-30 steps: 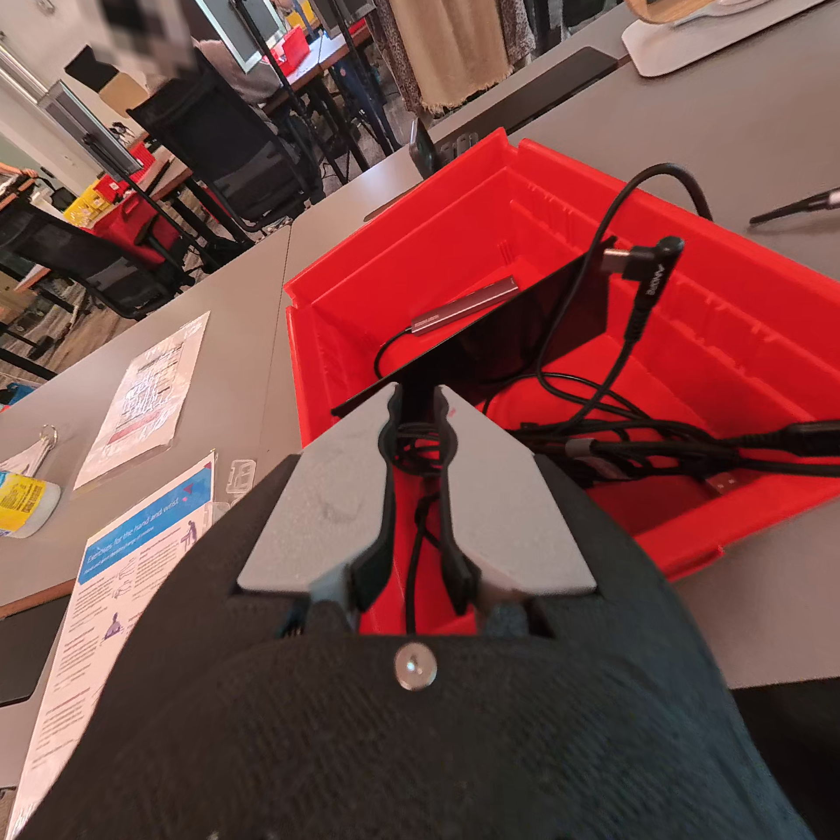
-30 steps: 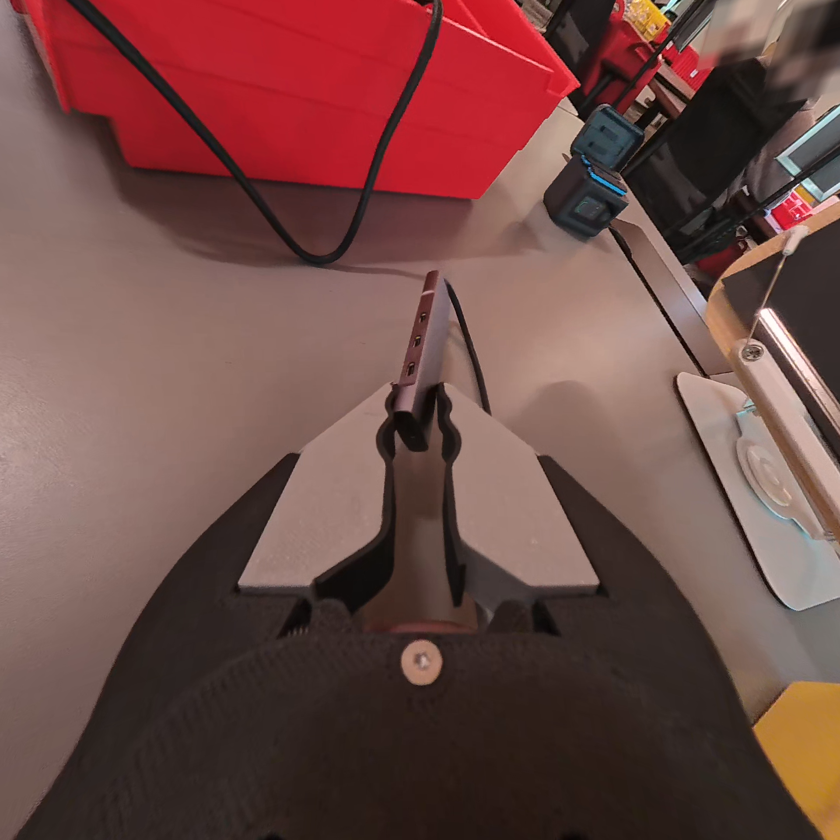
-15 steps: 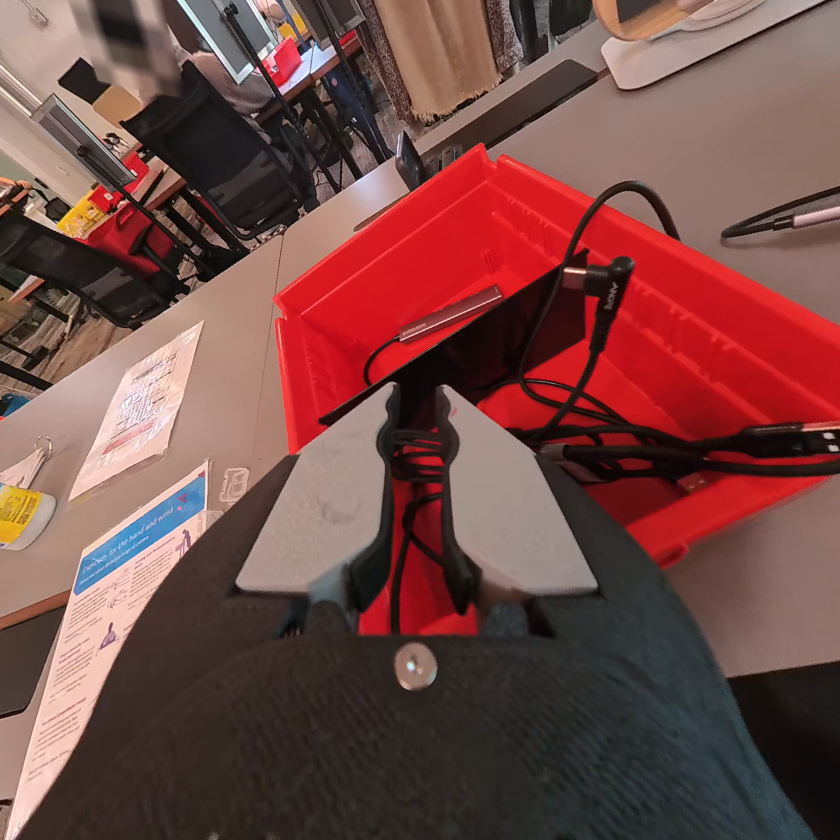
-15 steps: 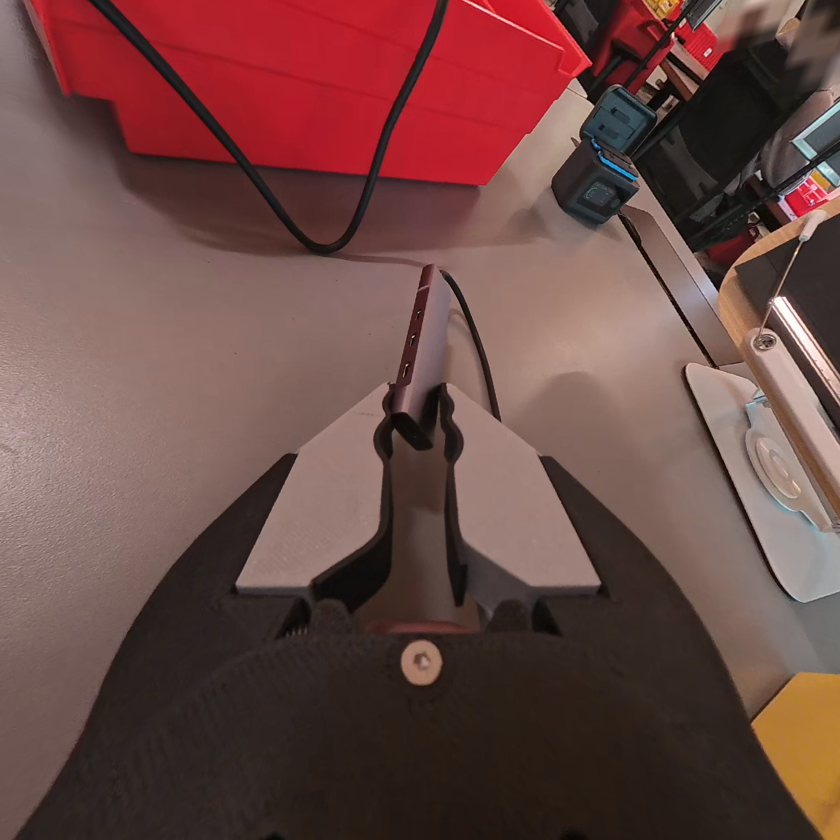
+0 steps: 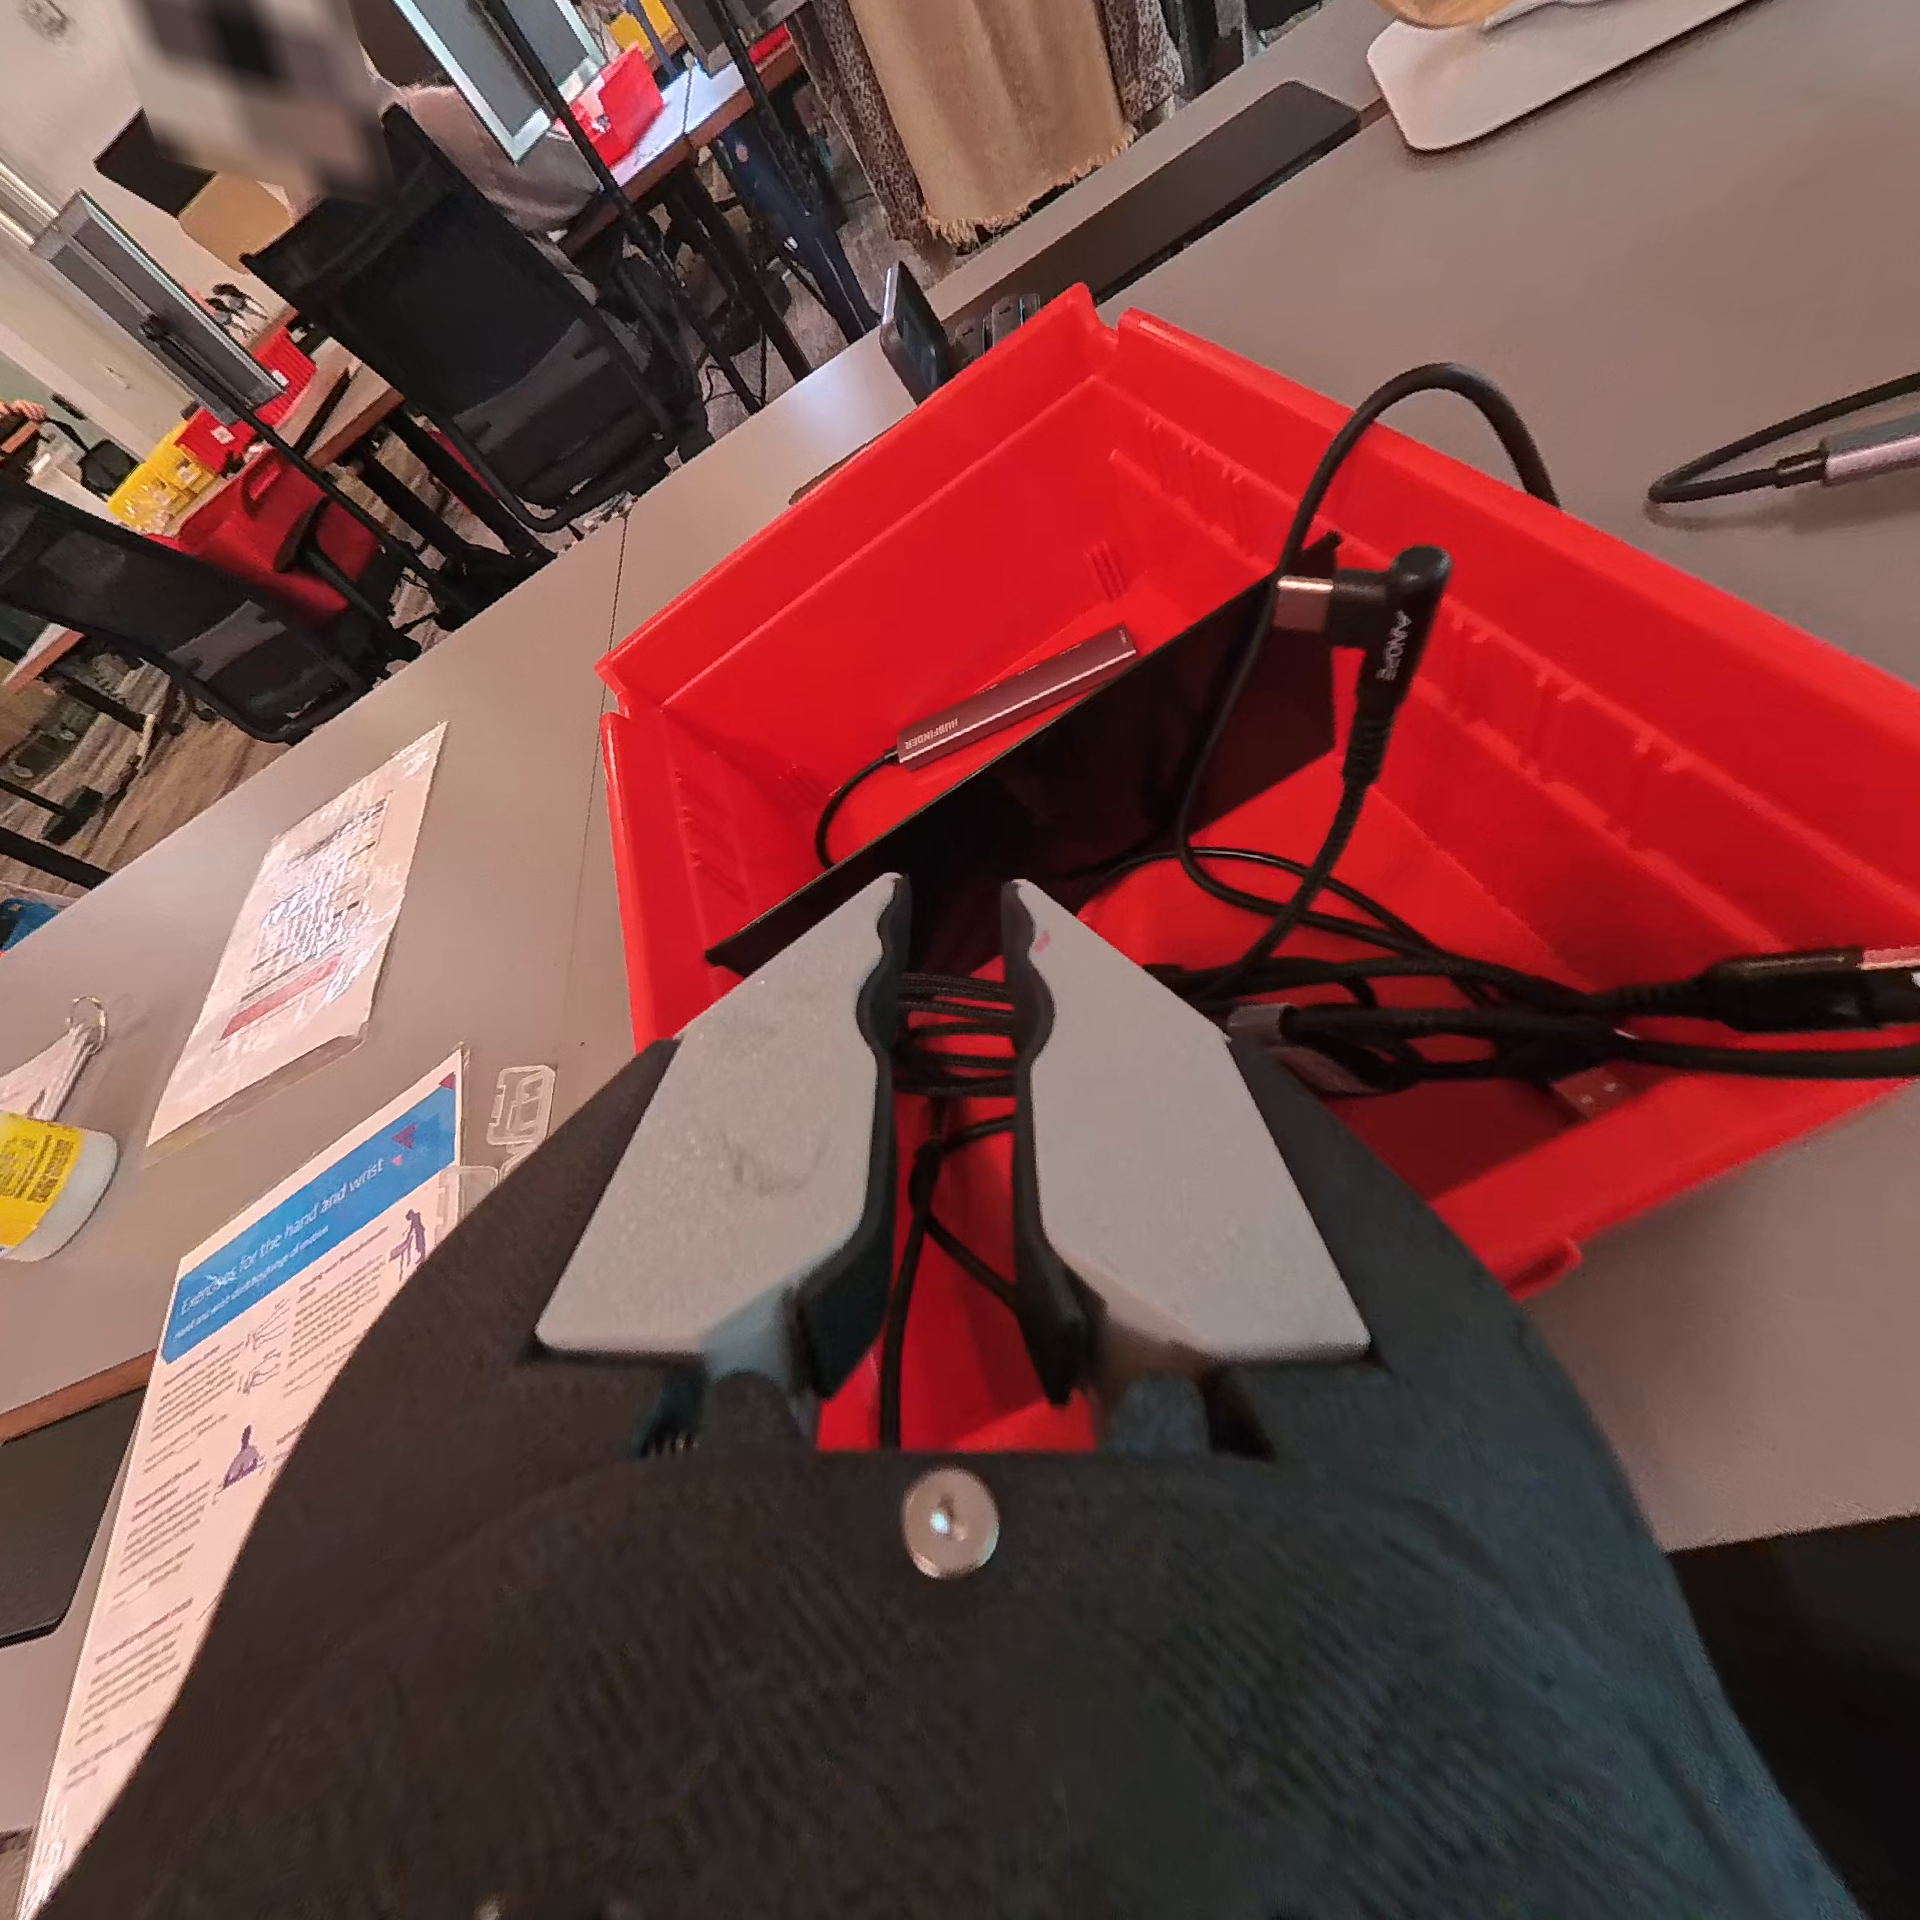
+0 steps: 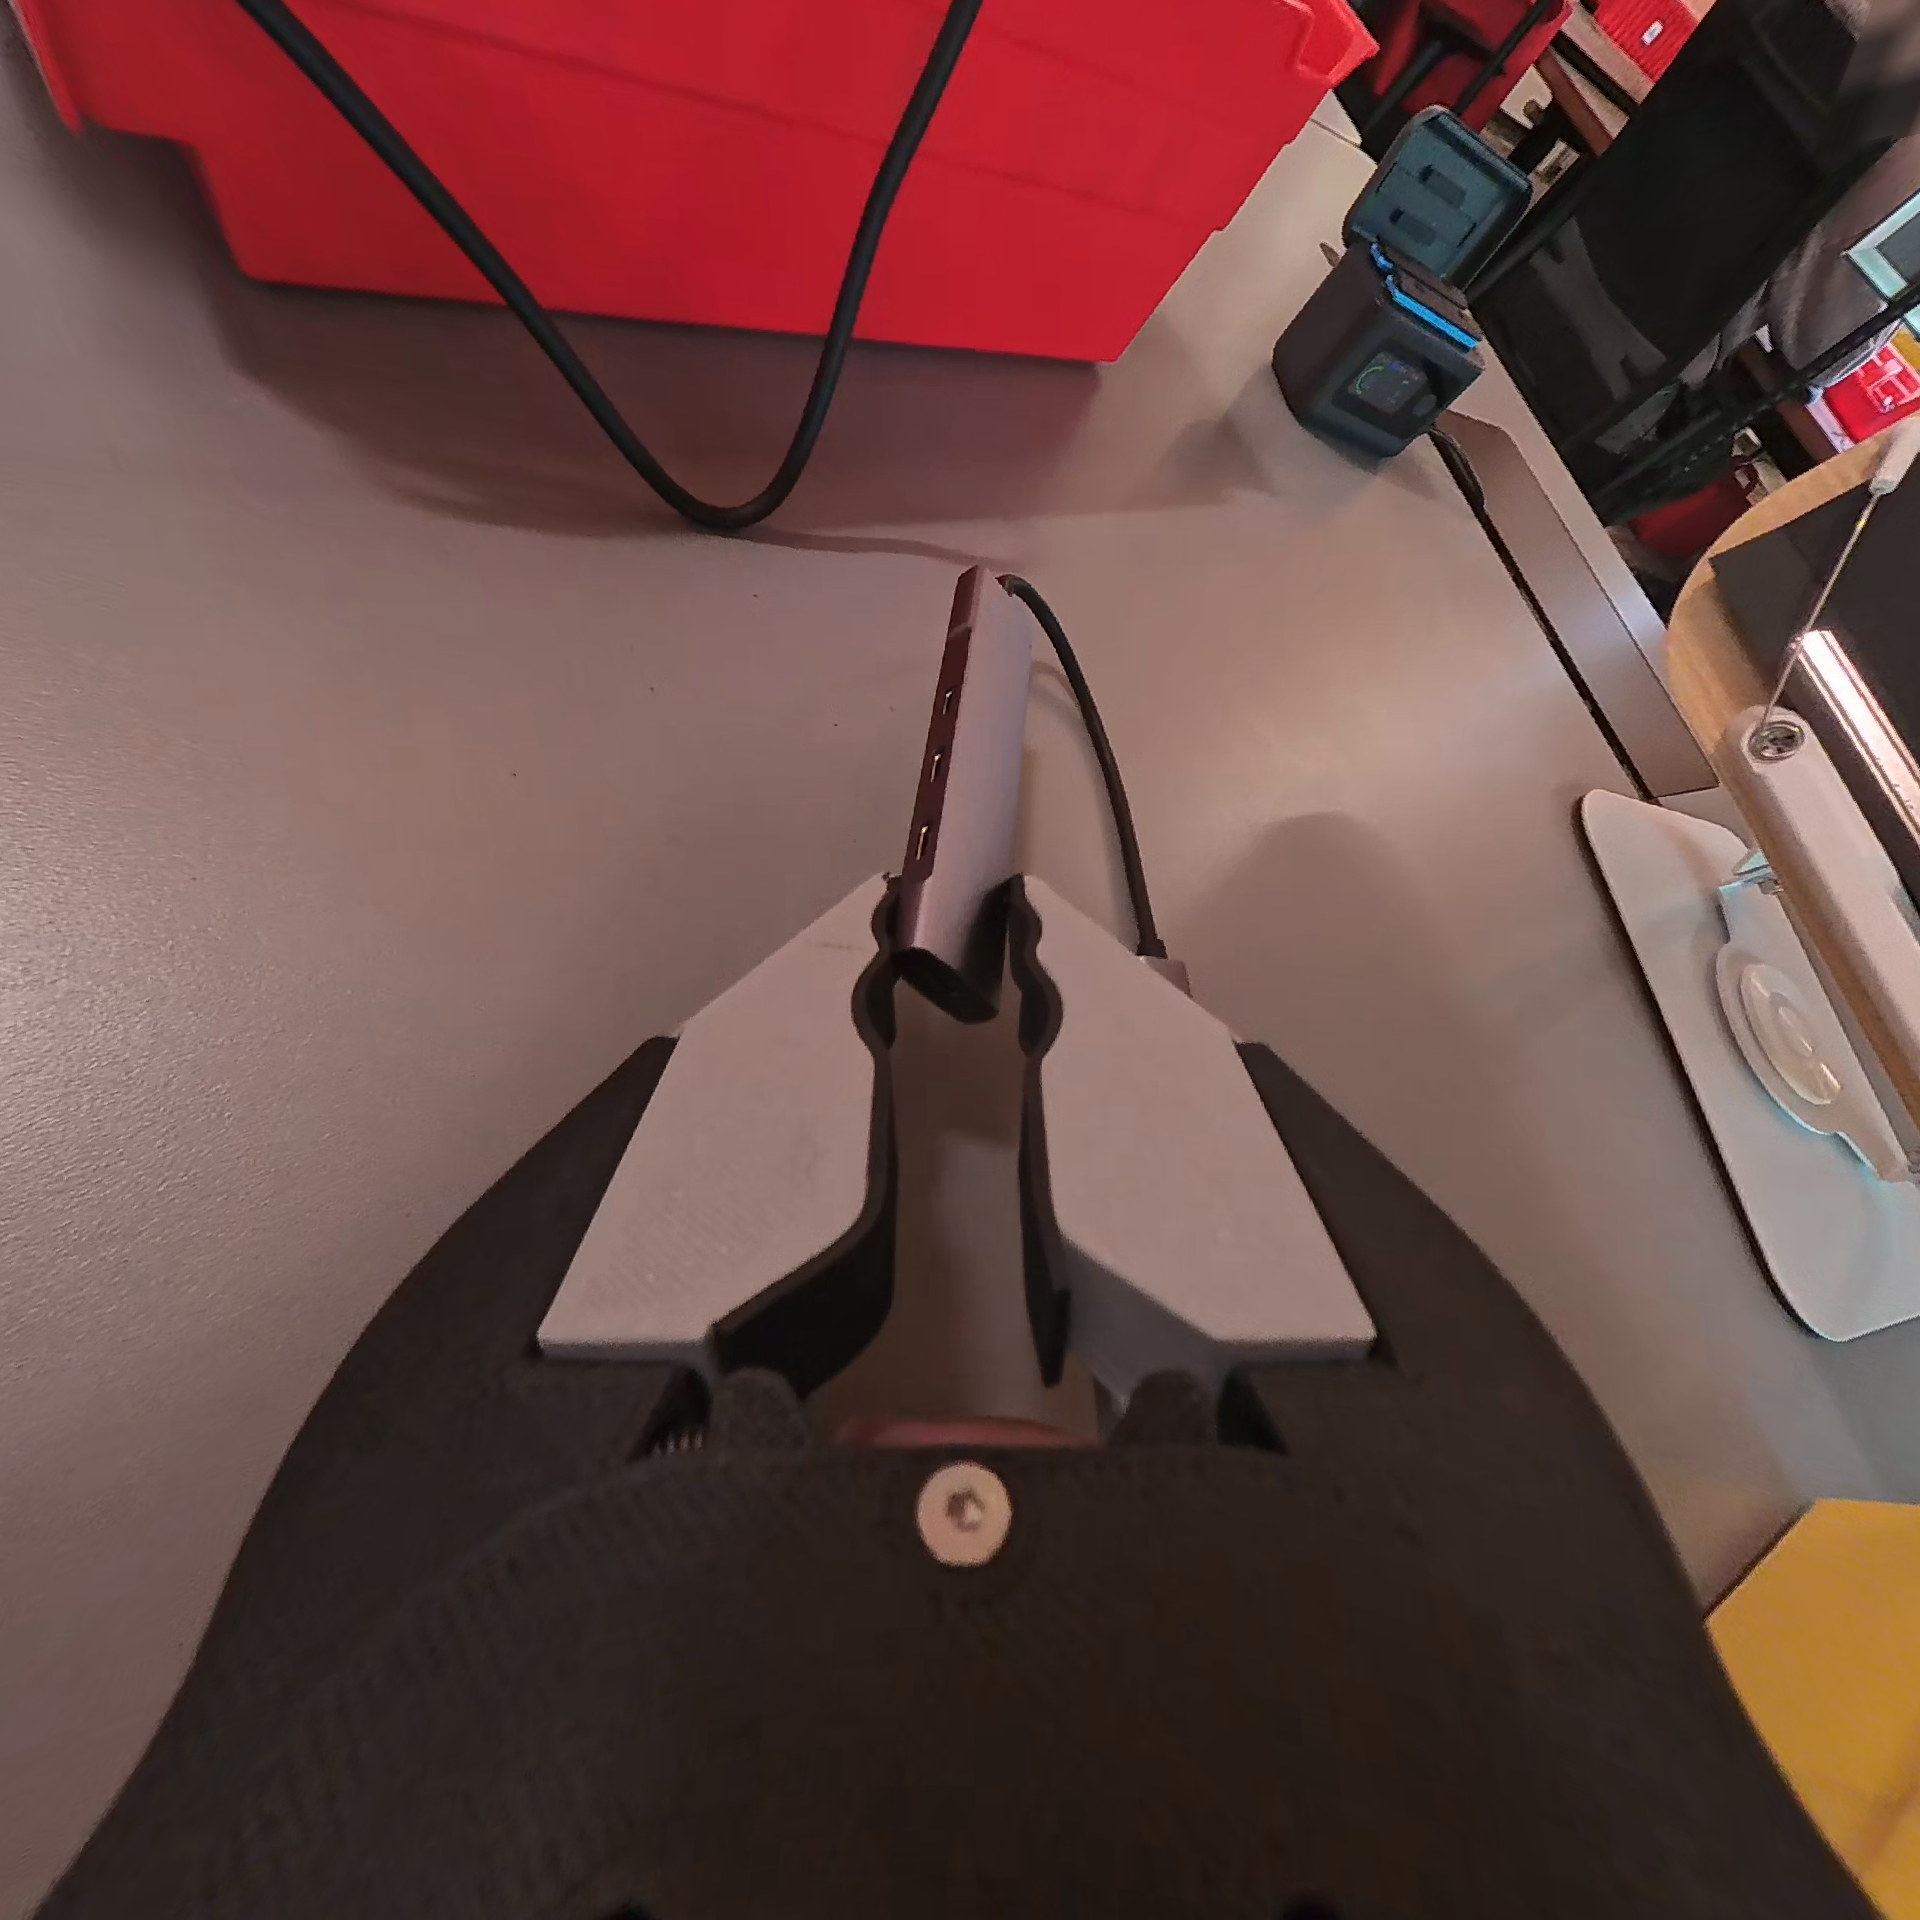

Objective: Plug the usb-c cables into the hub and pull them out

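Observation:
In the left wrist view my left gripper (image 5: 956, 920) is shut on a coiled bundle of black braided USB-C cable (image 5: 961, 1034), held over the near end of a red bin (image 5: 1662, 727). The cable's angled USB-C plug (image 5: 1361, 603) sticks up free above the bin. In the right wrist view my right gripper (image 6: 951, 920) is shut on the near end of a slim grey hub (image 6: 971, 769), held above the grey table. Its small ports face left and are empty. The hub's own black lead (image 6: 1101, 769) curves back to the right.
The bin holds a second grey hub (image 5: 1013, 696), a black divider plate (image 5: 1049, 821) and several loose cables (image 5: 1558, 1018). A black cable loop (image 6: 727, 504) hangs from the bin (image 6: 675, 177) onto the table. A dark charger block (image 6: 1392, 301), white stand base (image 6: 1766, 1039) and papers (image 5: 301, 935) lie around. The tips of one gripper are about 30 cm away from the tips of the other.
My left gripper has shifted slightly over the bin, still holding the cable coil. In the right wrist view the hub has turned a little in the jaws and the bin has slid leftwards.

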